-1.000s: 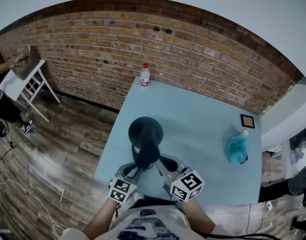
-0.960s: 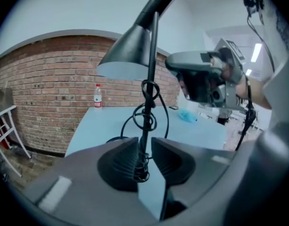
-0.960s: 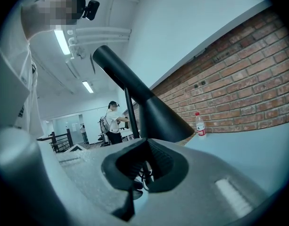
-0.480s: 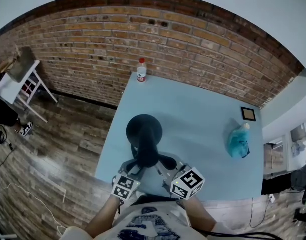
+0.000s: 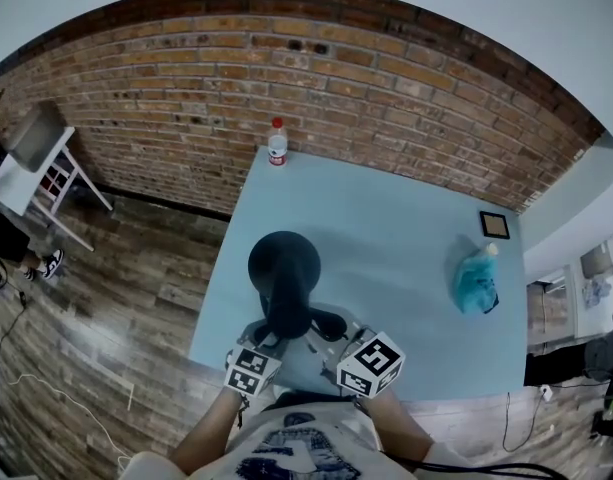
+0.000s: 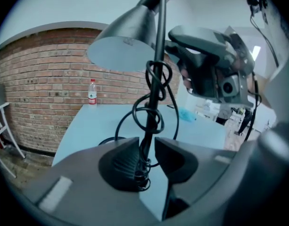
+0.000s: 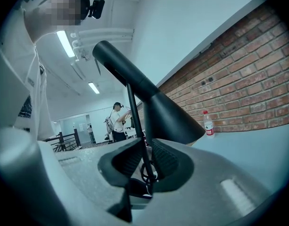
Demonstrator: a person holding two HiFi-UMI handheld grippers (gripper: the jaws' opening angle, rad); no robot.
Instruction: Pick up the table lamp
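Between the fingers of the left gripper (image 6: 146,149) we note the thin stem of the table lamp (image 5: 284,263), its cord coiled round it. These fingers have just been opening and stand slack about the stem. The right gripper (image 7: 144,157) has its fingers closed on the same stem. The shade is just beyond both sets of fingers, over the near part of the blue table (image 5: 406,238).

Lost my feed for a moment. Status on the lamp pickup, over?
Left gripper jaws just opened, lamp stem loose between. Right gripper shut on stem. Lamp stands on table, cord coiled round stem.
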